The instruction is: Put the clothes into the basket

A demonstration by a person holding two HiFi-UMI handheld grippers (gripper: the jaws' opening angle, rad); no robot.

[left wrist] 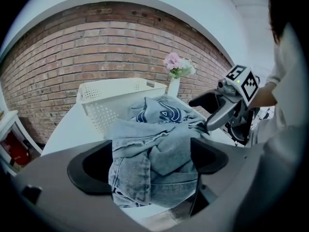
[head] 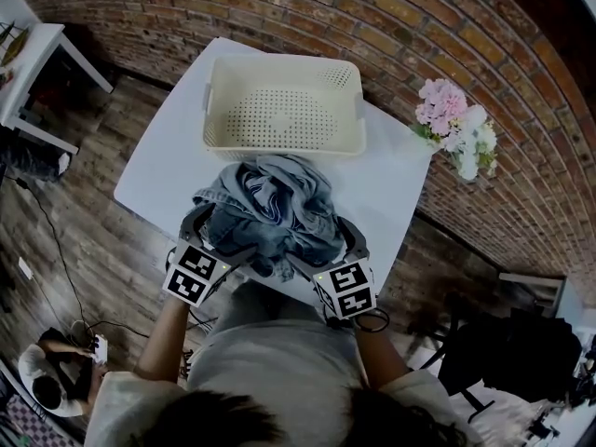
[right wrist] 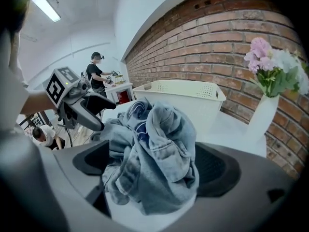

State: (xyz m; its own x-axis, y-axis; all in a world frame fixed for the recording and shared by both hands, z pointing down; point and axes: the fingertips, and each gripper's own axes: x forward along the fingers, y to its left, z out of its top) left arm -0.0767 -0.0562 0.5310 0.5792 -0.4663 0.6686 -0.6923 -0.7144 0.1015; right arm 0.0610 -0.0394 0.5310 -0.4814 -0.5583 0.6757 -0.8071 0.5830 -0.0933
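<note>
Left gripper (left wrist: 152, 159), right gripper (right wrist: 153, 166) spread around one, maybe two, clothes (head: 270, 208); one basket (head: 279, 60).

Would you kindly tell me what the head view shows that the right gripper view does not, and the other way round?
Only the head view: the empty, perforated inside of the basket, and the wearer's own torso and forearms.
Only the right gripper view: a ceiling lamp and a standing person beside a far table.
Both: the pile of denim clothes lying on the white table in front of the basket, the left tool beside the pile, the pink flowers and the brick wall.
</note>
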